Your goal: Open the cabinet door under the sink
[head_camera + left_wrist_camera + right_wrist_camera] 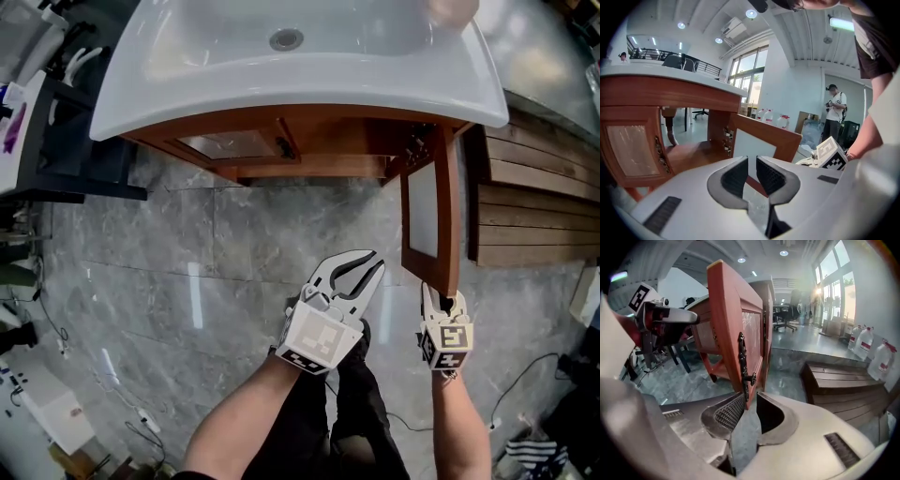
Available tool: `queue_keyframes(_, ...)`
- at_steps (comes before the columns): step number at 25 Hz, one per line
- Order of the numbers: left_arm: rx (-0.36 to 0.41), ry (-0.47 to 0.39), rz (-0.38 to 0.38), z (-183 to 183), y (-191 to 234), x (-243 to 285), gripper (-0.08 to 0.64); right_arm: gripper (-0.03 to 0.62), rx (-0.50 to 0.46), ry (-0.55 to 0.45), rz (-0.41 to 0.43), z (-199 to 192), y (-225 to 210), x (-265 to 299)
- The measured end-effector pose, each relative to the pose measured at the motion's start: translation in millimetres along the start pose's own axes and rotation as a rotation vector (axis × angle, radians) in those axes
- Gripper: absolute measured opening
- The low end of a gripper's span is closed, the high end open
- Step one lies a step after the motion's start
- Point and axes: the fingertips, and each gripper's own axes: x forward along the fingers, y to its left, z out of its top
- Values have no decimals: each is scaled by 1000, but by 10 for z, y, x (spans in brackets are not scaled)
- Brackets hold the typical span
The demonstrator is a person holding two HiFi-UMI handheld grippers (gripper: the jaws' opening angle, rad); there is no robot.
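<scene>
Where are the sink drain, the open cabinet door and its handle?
sink drain [286, 38], head view, middle of the metal ring.
open cabinet door [424, 212], head view, its pale panel.
door handle [741, 363], right gripper view, its dark metal bar.

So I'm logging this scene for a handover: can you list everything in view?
sink: one, white, on top of the cabinet.
cabinet: one, reddish-brown wood, under the sink.
closed door: one, wood with pale panel, left side.
open door: one, same wood, swung out on the right.
floor: grey marble.
wooden platform: one, dark slats, right of the cabinet.
water jugs: three, clear with red, near the windows.
bystander: one, dark cap, standing far off.
left gripper: white, jaws slightly apart, empty.
right gripper: white, jaws apart around the open door's lower corner.
</scene>
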Motion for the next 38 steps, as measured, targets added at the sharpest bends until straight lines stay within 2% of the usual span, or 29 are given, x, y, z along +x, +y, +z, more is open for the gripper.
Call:
queue_keyframes(6, -1, -26, 60, 180, 402, -357, 47, 94, 140, 2, -162, -9, -147, -259)
queue_keyframes(10, -22, -51, 98, 340, 671, -579, 32, 72, 144, 46, -193, -28, 52, -543)
queue_keyframes(13, -36, -49, 132, 419, 882, -744, 28, 43, 132, 54, -150, 101, 446, -723)
queue_keyframes(15, -48, -42, 159, 432, 1013, -861, 28, 18, 102, 37, -74, 254, 836, -770)
queue_keyframes(18, -78, -29, 198, 417, 1184, -1006, 25, 15, 42, -28, 31, 614, 1322, -713)
queue_keyframes(25, -119, -11, 235, 270, 1632, -977, 26, 15, -54, -279, 115, 1881, 1760, -301)
queue_keyframes(28, -116, -4, 255, 151, 1848, -799, 26, 15, -111, -342, 149, 2208, 1849, -43)
queue_keyframes(32, -122, 20, 303, -60, 2187, -501, 53, 15, -124, -356, 172, 2345, 1831, 353)
queue_keyframes(35, -138, 37, 328, -223, 2371, -248, 123, 15, -126, -335, 186, 2268, 1771, 556)
queue_keyframes(38, -136, 46, 348, -358, 2512, -33, 158, 15, -114, -308, 201, 2127, 1703, 680)
